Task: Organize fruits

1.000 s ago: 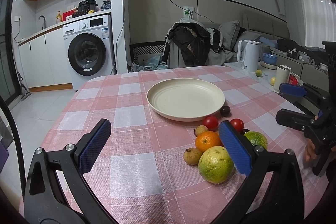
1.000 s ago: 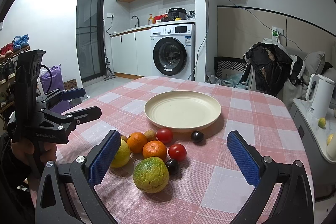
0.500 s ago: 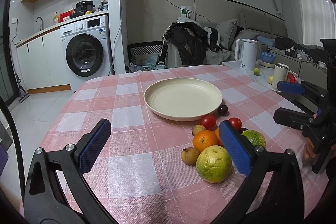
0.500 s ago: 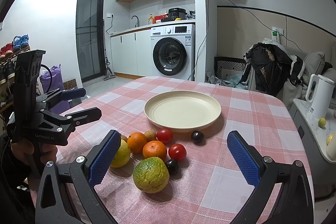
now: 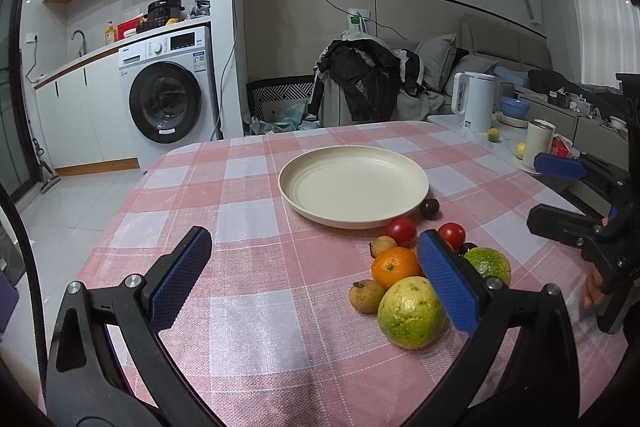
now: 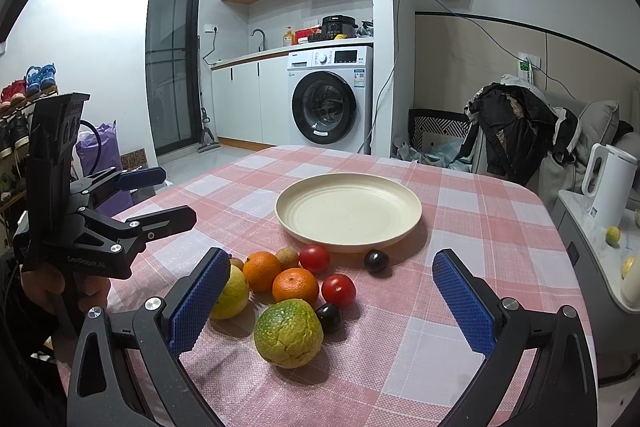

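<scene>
The fruits (image 6: 294, 291) lie clustered on the checked cloth (image 6: 420, 347), just near of the empty plate (image 6: 348, 213). Left gripper (image 5: 316, 275) and right gripper (image 6: 332, 301) hover over them, jaws spread, holding nothing.

Plate (image 6: 348, 213) bare inside, open from above. Bench (image 5: 248, 267) cloth left of plate and fruit pile free, wide lane there. Fruit cluster (image 6: 288, 287) packed tight just before plate's near rim: pieces touching, little gap for fingers between them. Dark grape (image 6: 376, 261) apart from pile, beside plate rim, room around it. Cloth right of pile bare up to bench edge. Kettle (image 6: 608, 187) off bench, well clear.
</scene>
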Demonstrator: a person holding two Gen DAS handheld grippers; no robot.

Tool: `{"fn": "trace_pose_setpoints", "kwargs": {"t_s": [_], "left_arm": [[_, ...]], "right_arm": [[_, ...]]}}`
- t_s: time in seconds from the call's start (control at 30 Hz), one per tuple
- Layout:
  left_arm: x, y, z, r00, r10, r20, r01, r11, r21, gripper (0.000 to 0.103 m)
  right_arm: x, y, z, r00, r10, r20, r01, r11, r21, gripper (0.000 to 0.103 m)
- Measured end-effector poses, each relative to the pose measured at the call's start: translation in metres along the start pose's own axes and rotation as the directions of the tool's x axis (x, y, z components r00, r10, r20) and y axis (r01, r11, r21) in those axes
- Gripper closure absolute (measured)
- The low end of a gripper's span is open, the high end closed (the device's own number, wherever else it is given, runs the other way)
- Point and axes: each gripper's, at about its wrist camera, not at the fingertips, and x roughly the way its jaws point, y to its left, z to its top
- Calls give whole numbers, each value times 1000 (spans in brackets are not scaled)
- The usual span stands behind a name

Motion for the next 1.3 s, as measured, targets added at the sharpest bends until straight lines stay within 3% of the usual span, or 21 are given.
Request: {"fn": "trace_pose_setpoints", "kwargs": {"t_s": [0.4,0.57,0.97,1.17,1.3], "left_arm": [[2,-7,-1,995,-83,-58,83,997,-1,1],[6,-13,-8,989,-99,-109,101,995,16,1],[24,-14,-16,966,-135,-219,140,990,7,1],[30,-17,-18,954,-151,-260,159,987,7,1],[31,-20,-19,948,-165,-273,178,984,22,1]], "right_arm": [[3,-6,1,999,-19,-35,20,1000,17,0],[16,-9,-1,990,-54,-134,58,998,20,0],[38,0,-16,949,17,-315,2,998,60,0],[46,3,-22,930,53,-365,-28,997,74,9],[49,4,-27,915,94,-392,-61,993,97,21]]}}
